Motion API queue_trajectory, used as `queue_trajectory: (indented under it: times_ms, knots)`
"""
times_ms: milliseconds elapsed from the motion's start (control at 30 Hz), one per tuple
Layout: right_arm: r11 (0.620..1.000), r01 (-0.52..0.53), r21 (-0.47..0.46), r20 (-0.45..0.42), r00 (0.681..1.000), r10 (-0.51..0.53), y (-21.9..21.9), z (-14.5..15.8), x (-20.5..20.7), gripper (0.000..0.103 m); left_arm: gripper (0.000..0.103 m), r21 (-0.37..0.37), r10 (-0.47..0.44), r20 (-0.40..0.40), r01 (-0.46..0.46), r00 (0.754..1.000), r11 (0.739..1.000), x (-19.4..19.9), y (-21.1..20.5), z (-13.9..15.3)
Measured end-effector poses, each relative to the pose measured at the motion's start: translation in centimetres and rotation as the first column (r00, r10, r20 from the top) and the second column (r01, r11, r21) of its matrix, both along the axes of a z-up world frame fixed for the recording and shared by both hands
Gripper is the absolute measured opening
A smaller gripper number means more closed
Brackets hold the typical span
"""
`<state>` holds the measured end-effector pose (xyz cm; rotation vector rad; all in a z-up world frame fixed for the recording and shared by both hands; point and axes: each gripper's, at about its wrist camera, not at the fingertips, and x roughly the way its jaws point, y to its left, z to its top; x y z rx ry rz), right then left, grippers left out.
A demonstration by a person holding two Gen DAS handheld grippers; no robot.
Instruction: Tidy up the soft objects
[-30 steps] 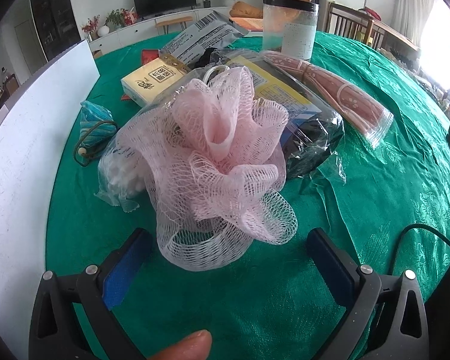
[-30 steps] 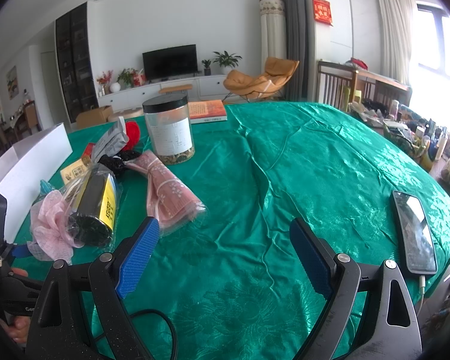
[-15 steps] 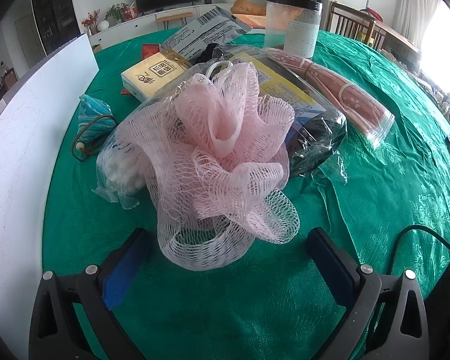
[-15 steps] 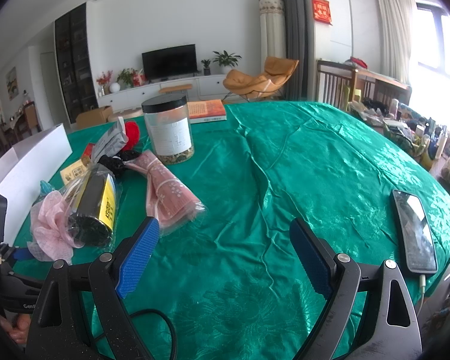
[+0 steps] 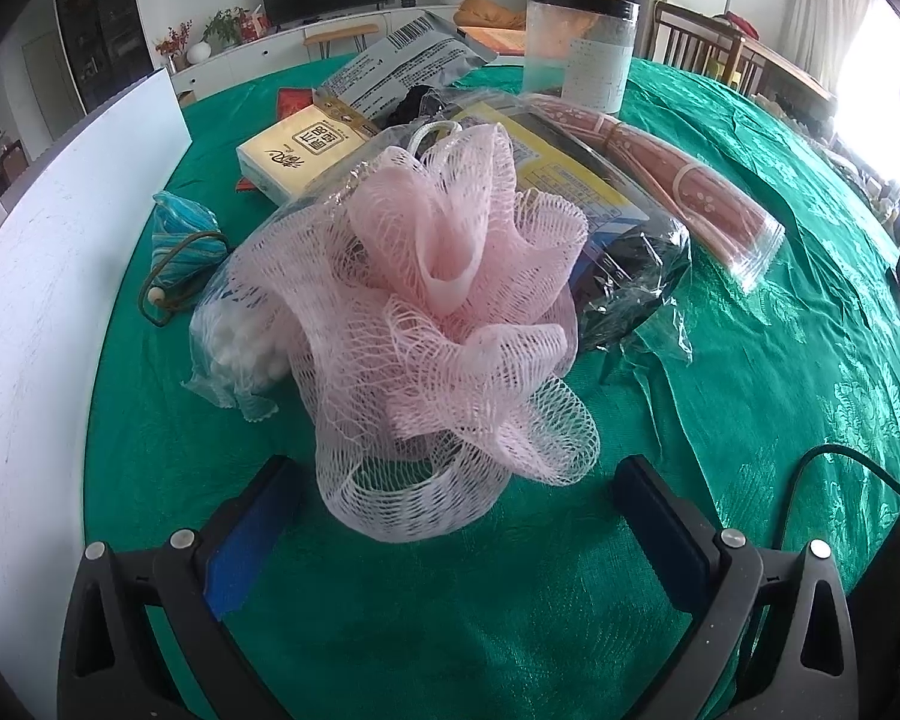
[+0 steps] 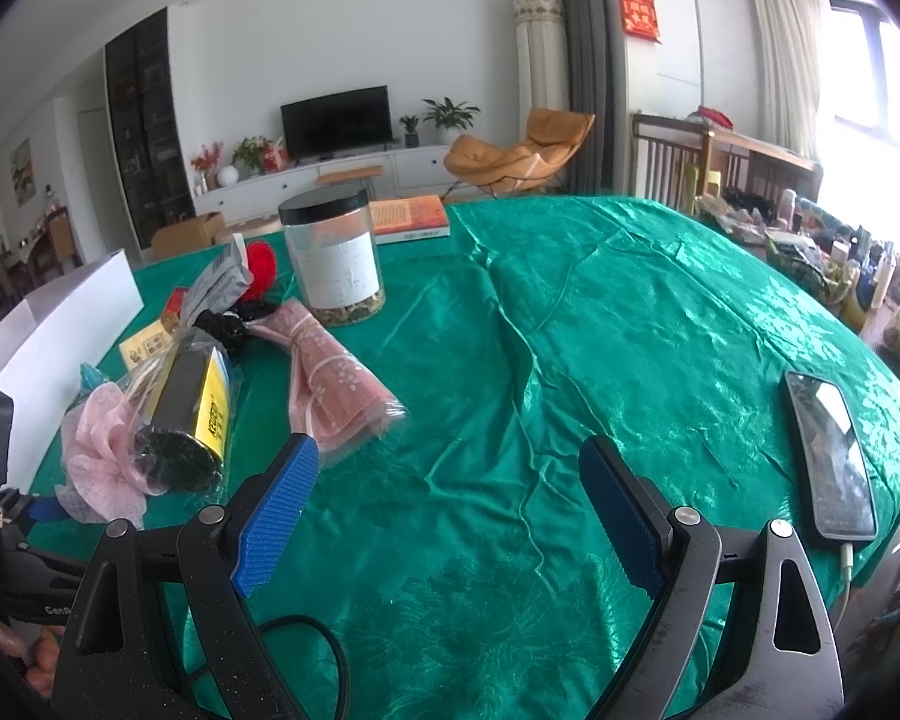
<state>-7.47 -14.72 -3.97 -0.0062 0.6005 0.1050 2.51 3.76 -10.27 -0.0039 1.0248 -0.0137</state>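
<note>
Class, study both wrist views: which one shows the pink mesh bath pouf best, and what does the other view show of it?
The left wrist view: the pink mesh bath pouf fills the centre, its netting and folds distinct, just ahead of the open left gripper. In the right wrist view, the pouf is small at the left edge, partly hidden by a black-and-yellow plastic-wrapped roll.

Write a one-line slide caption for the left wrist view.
Open left gripper faces a pink mesh bath pouf on the green tablecloth.

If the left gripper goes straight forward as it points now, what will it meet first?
Most likely the pink mesh bath sponge: it lies directly ahead of the open left gripper, centred between the fingers, with the other packets behind it.
</note>
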Motion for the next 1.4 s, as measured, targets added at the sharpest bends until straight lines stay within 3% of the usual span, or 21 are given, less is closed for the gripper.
queue_trajectory:
  times_ms: [600,1133,1400]
  knots:
    - [1.0,-0.002,0.022,-0.032,0.999,0.003,2.0,0.7,-2.2,0.09,0.103,0.002,-0.026,0.01,0.026,1.0,1.0,0.0,0.0,-0.1]
    - [1.0,-0.002,0.029,-0.035,0.999,0.003,1.5,0.7,-1.7,0.09,0.103,0.0,-0.028,0.01,0.029,1.0,1.0,-0.1,0.0,-0.1]
    - [0.999,-0.001,0.034,-0.038,0.999,0.002,1.3,0.8,-1.6,0.09,0.103,-0.051,-0.067,-0.057,0.064,0.996,0.997,-0.1,0.8,0.4]
